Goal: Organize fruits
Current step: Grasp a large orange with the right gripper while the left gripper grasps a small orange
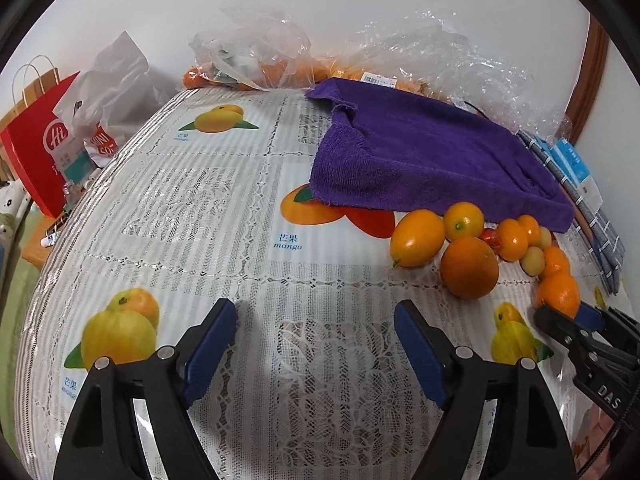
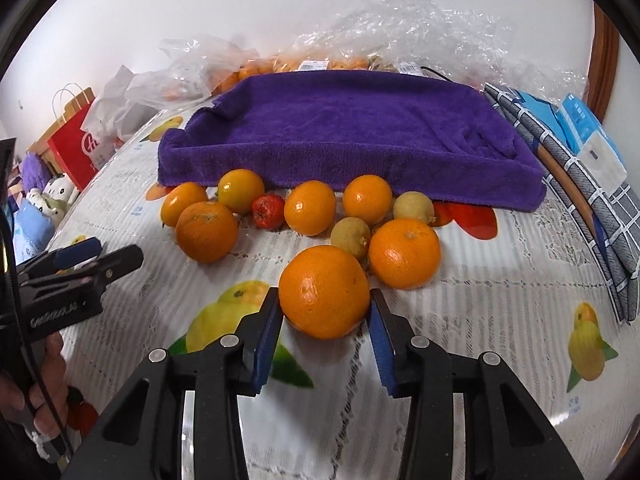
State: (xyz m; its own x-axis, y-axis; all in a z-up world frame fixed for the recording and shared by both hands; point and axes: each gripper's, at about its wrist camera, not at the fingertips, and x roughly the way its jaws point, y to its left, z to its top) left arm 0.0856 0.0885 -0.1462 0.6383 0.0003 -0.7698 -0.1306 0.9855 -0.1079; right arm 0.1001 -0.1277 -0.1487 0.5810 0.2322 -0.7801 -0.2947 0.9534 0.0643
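Right hand-held gripper (image 2: 326,316) is down low on the bench (image 2: 500,312), its two blue pads flanking the nearest orange (image 2: 324,292); the left pad sits right against the skin, the right pad looks to be at the fruit's edge, though whether it is truly squeezing I cannot tell. That orange rests on the lace-patterned cloth, at the front of the fruit cluster. Just behind it sit a second large orange (image 2: 404,253) and a small pale yellow-green fruit (image 2: 351,237), touching or nearly so. Further back, a row runs along the front edge of the purple towel (image 2: 340,136): more oranges, a small red fruit (image 2: 267,211), another pale one (image 2: 413,208). Over on the other side, the left hand-held gripper (image 1: 316,348) hangs with its jaws spread wide and nothing between them, only bare tablecloth beneath, well apart from the fruit pile. Crinkled clear plastic bags (image 2: 420,28) with more orange fruit lie behind the towel, and a red paper bag (image 1: 38,140) stands off the bench's far left.
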